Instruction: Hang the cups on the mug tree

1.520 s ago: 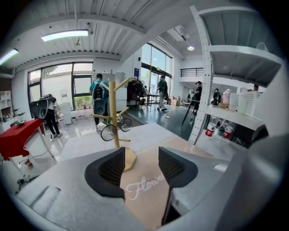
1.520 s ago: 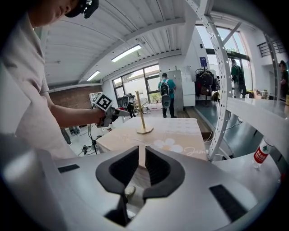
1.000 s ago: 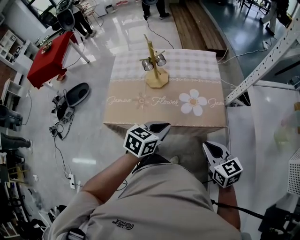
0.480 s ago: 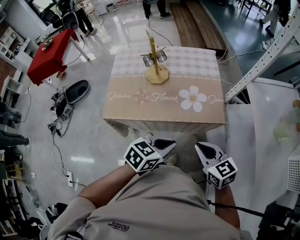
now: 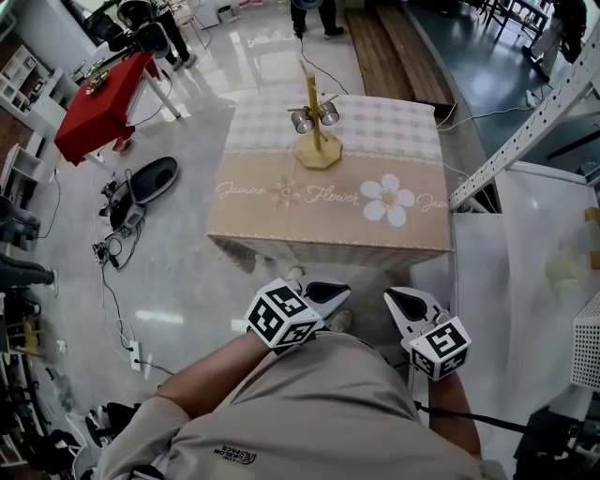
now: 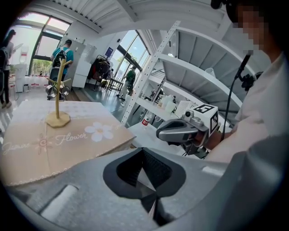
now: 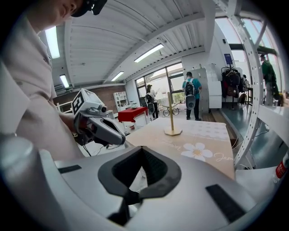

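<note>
A wooden mug tree (image 5: 316,117) stands at the far middle of the cloth-covered table (image 5: 281,225). Two small metal cups (image 5: 302,121) (image 5: 329,114) hang from its arms. It also shows in the left gripper view as the mug tree (image 6: 57,97) and in the right gripper view as the mug tree (image 7: 170,113). My left gripper (image 5: 328,291) and right gripper (image 5: 396,301) are held close to my waist, short of the table's near edge. Both are shut with nothing between the jaws, as the left gripper (image 6: 153,198) and right gripper (image 7: 129,196) show.
A white metal shelf frame (image 5: 525,131) runs along the table's right side, with bottles (image 6: 169,106) on it. A red table (image 5: 98,103) stands far left. Cables and a black device (image 5: 141,192) lie on the floor at left. People (image 5: 314,9) stand beyond the table.
Both grippers have drawn back from the table's near edge toward my body, the right one shifting a little left. The cups and mug tree have not moved.
</note>
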`<state>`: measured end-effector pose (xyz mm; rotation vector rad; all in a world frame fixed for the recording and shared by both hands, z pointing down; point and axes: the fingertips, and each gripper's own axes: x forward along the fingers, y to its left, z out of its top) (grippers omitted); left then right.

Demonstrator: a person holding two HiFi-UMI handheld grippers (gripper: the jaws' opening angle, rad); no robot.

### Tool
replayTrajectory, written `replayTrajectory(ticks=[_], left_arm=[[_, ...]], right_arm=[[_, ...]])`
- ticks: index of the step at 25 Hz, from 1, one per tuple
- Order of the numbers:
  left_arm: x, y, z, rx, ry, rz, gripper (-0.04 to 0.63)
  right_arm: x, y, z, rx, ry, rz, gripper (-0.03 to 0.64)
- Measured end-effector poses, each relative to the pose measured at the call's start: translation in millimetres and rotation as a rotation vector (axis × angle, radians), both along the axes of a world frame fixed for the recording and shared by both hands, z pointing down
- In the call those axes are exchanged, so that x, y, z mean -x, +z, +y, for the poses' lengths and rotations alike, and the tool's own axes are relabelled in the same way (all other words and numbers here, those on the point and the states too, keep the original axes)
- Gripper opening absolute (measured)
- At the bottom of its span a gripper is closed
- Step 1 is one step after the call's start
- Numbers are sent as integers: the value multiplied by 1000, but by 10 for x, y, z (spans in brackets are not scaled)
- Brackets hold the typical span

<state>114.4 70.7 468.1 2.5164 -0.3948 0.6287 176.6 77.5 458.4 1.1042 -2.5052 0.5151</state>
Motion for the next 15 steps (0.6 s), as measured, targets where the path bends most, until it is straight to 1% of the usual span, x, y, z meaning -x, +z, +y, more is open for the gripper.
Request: replayTrajectory(ticks=[7, 15], left_arm=[[-16, 8, -69, -6, 1, -6, 9], [-102, 23, -160, -15, 27, -15, 9]], right_arm=[[-43, 11, -46, -7, -6, 5, 14], [-107, 28, -146, -8, 7, 8, 14]])
